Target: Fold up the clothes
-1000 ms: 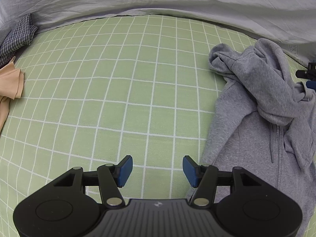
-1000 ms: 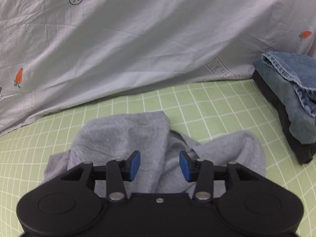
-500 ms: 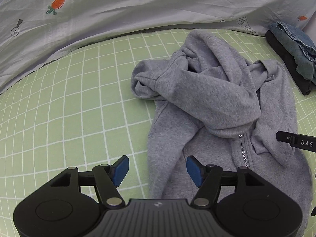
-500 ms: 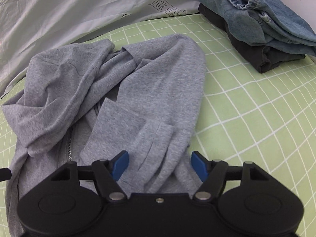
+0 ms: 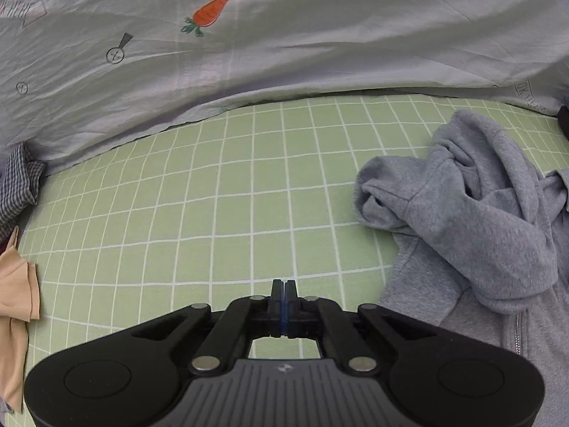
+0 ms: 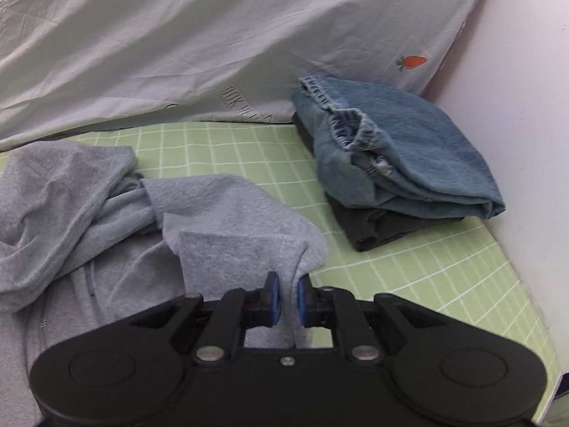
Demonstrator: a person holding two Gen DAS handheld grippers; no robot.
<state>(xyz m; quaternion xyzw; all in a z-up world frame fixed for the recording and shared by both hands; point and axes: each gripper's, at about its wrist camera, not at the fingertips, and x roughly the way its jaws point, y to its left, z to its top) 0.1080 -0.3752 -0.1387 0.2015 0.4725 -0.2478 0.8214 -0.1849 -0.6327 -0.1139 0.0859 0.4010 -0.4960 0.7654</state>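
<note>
A crumpled grey zip hoodie [image 5: 480, 220] lies on the green checked bed sheet [image 5: 231, 213], at the right of the left wrist view. My left gripper [image 5: 284, 284] hovers over bare sheet to the left of the hoodie, shut with nothing between its pads. In the right wrist view the hoodie [image 6: 89, 213] fills the left and centre. My right gripper [image 6: 288, 284] is closing at the hoodie's right edge, and a fold of grey fabric is pinched between its blue pads.
Folded blue jeans [image 6: 398, 149] sit on a folded dark garment [image 6: 384, 227] at the right, beside a pale wall [image 6: 526, 142]. A grey duvet with carrot prints [image 5: 284, 53] bounds the far side. A checked cloth [image 5: 19, 185] and a peach garment [image 5: 14, 291] lie at the left.
Both grippers went from open to closed: the left on nothing, the right on the hoodie's edge. The left view swung left off the hoodie onto bare sheet. The right view shifted toward the jeans stack.
</note>
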